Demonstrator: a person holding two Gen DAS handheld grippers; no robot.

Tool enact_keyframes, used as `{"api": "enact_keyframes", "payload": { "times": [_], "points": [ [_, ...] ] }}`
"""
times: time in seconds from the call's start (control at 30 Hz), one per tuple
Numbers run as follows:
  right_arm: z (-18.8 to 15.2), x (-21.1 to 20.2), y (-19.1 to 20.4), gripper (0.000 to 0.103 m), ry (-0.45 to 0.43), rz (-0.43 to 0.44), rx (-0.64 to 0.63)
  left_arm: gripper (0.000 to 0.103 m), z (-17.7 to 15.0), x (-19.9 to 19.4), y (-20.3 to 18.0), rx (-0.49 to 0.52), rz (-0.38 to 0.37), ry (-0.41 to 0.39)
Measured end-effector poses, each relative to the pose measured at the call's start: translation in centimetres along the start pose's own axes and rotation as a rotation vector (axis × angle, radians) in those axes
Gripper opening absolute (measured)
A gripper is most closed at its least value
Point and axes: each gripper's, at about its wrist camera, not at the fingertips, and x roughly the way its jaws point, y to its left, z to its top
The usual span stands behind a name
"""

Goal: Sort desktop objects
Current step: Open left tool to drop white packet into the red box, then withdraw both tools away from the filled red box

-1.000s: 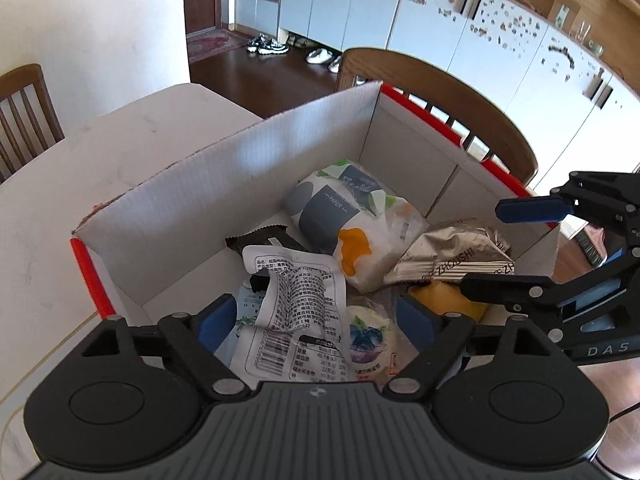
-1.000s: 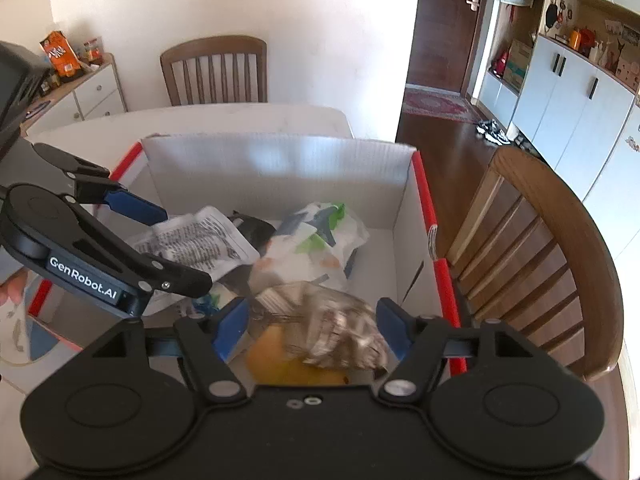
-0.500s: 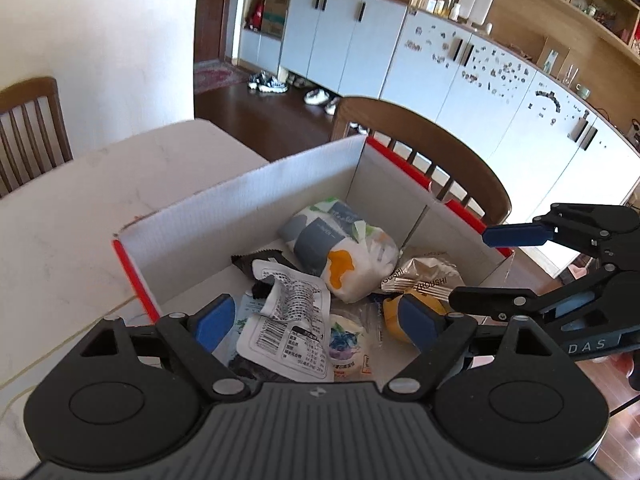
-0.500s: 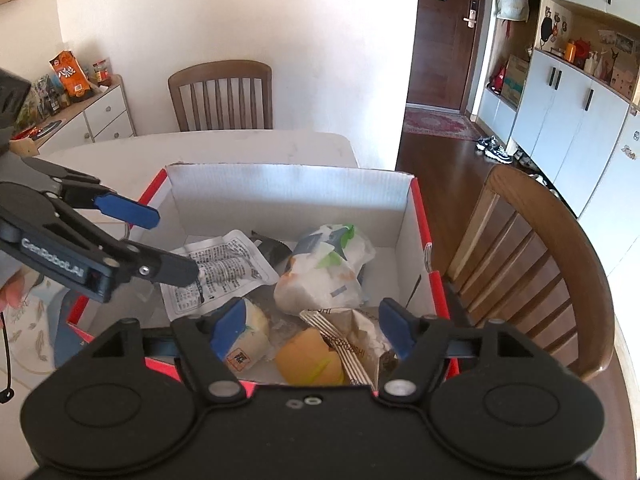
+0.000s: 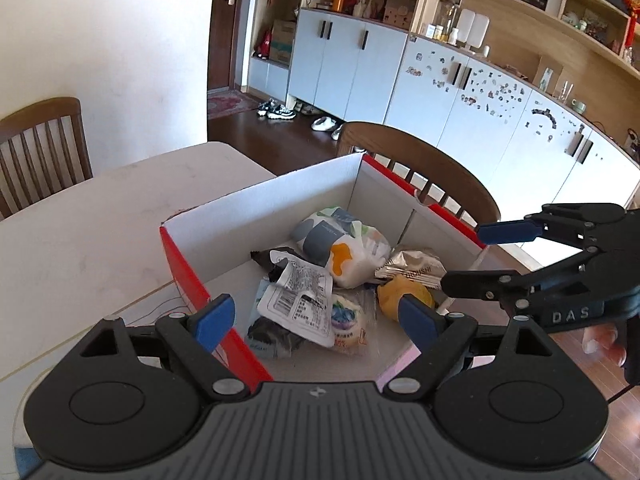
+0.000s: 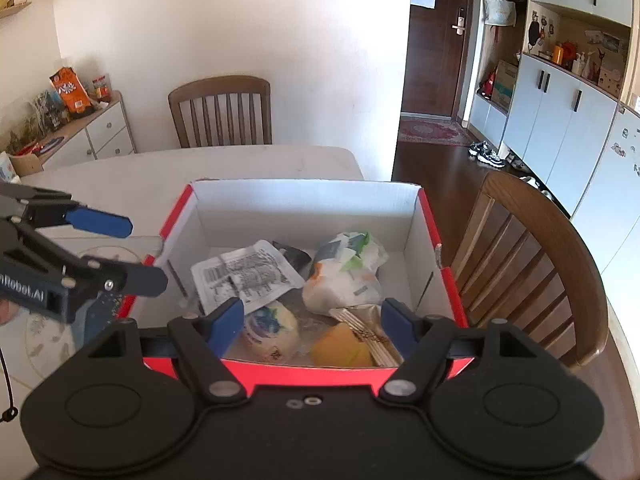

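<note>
Hovering above the near edge of a red-and-white cardboard box [image 6: 304,194], the right gripper [image 6: 312,320] has its blue-padded fingers spread wide with nothing between them. Out ahead of it, inside the box, lies a heap of snack packets. Just beyond its left finger sits a round blue-and-white pastry packet [image 6: 270,330]; just beyond its right finger are a yellow bun [image 6: 340,348] and a crinkled gold wrapper [image 6: 360,318] lying over it. Farther forward, a flat white pouch with black print [image 6: 244,276] rests at the left and a puffy white bag with orange and green patches [image 6: 344,276] at the right.

Off to that gripper's left, the left gripper [image 5: 316,318] hangs over the box's other near corner, likewise spread and holding nothing. From its own camera the printed pouch [image 5: 298,300] lies straight ahead between its fingers, the yellow bun [image 5: 400,294] just past its right finger.

The box sits on a pale table [image 6: 248,164], with a wooden chair [image 6: 532,272] to the right gripper's right.
</note>
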Motion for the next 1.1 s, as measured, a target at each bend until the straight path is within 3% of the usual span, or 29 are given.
{"api": "enact_keyframes", "payload": {
  "times": [0.37, 1.1],
  "points": [
    [-0.8, -1.9, 2.2, 0.077, -0.007, -0.018, 0.036, 0.089, -2.3, -2.6, 0.5, 0.012, 0.041, -0.015],
    [-4.0, -3.9, 4.5, 0.078, 0.013, -0.069, 0.151, 0.089, -6.4, -3.9, 1.0, -0.005, 0.013, 0.019]
  ]
}}
